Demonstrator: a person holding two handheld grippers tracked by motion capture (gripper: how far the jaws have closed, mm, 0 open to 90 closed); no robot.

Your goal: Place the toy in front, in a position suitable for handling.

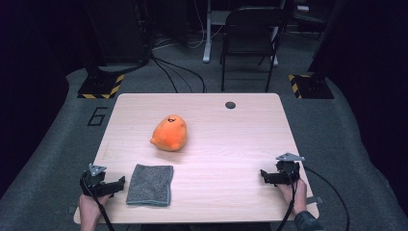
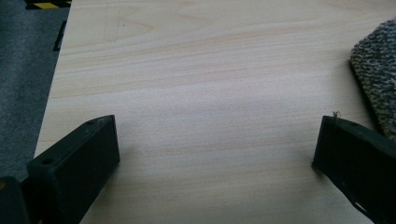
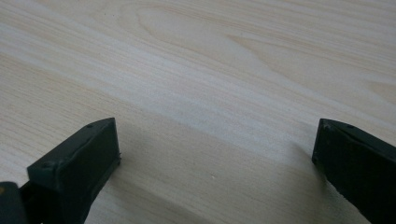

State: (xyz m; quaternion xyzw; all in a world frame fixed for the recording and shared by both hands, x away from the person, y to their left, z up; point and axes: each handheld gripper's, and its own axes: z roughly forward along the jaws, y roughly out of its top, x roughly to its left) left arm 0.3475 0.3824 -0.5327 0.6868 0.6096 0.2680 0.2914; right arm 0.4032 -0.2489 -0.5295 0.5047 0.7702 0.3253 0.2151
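Observation:
An orange plush toy (image 1: pixel 169 133) with a small face lies near the middle of the wooden table (image 1: pixel 226 139). A folded grey cloth (image 1: pixel 150 184) lies flat near the front edge, left of centre; its corner (image 2: pixel 378 79) shows at the right of the left gripper view. My left gripper (image 1: pixel 120 183) rests at the front left, just left of the cloth, open with bare wood between its jaws (image 2: pixel 215 140). My right gripper (image 1: pixel 263 175) rests at the front right, open over bare wood (image 3: pixel 215 140).
A dark round grommet (image 1: pixel 230 105) sits near the table's far edge. Behind the table stand a folding chair (image 1: pixel 250 38), cables on the floor and two stand bases with yellow-black tape (image 1: pixel 101 86). Grey floor (image 2: pixel 23 70) lies left of the table edge.

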